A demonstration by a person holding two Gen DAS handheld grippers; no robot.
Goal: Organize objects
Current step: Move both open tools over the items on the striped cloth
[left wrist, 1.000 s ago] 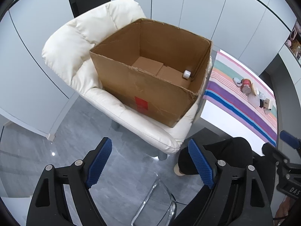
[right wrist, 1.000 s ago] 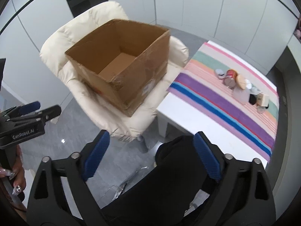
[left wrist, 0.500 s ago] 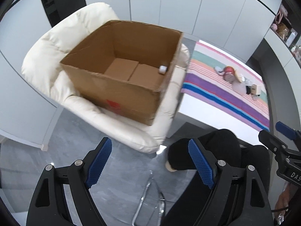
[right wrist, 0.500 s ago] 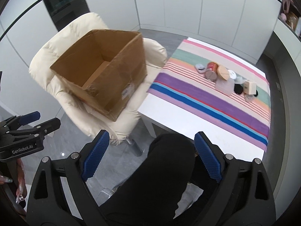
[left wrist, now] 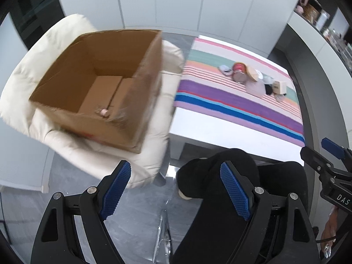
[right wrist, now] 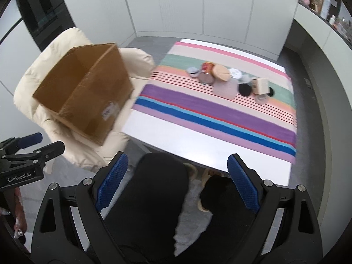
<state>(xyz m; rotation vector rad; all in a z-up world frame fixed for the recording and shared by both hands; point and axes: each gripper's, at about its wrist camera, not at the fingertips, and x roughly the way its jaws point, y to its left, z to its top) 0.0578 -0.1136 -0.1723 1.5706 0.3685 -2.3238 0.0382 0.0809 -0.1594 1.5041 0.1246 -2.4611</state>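
Note:
An open cardboard box (left wrist: 105,85) (right wrist: 88,96) rests on a cream armchair (left wrist: 26,70) (right wrist: 39,70); a small object (left wrist: 103,111) lies on its floor. To the right, a white table (right wrist: 176,140) carries a striped cloth (left wrist: 231,101) (right wrist: 209,110) with a cluster of small items: a red can (left wrist: 238,74) (right wrist: 206,73), a tan round lid (right wrist: 222,72), a small beige box (right wrist: 260,85) and others. My left gripper (left wrist: 173,187) and right gripper (right wrist: 176,180) both hang open and empty above a person's black-clad lap, well short of the table and box.
Grey floor lies between armchair and table. White cabinet walls (right wrist: 198,6) close the back. A shelf with bottles (right wrist: 325,2) sits at the upper right. Each view shows the other gripper at its edge: right gripper (left wrist: 330,162), left gripper (right wrist: 28,151). A clear chair edge (left wrist: 164,231) stands below.
Both grippers swung right from the box toward the table; the box slid left in both views and the striped cloth with its items came toward the centre. Jaws stayed open.

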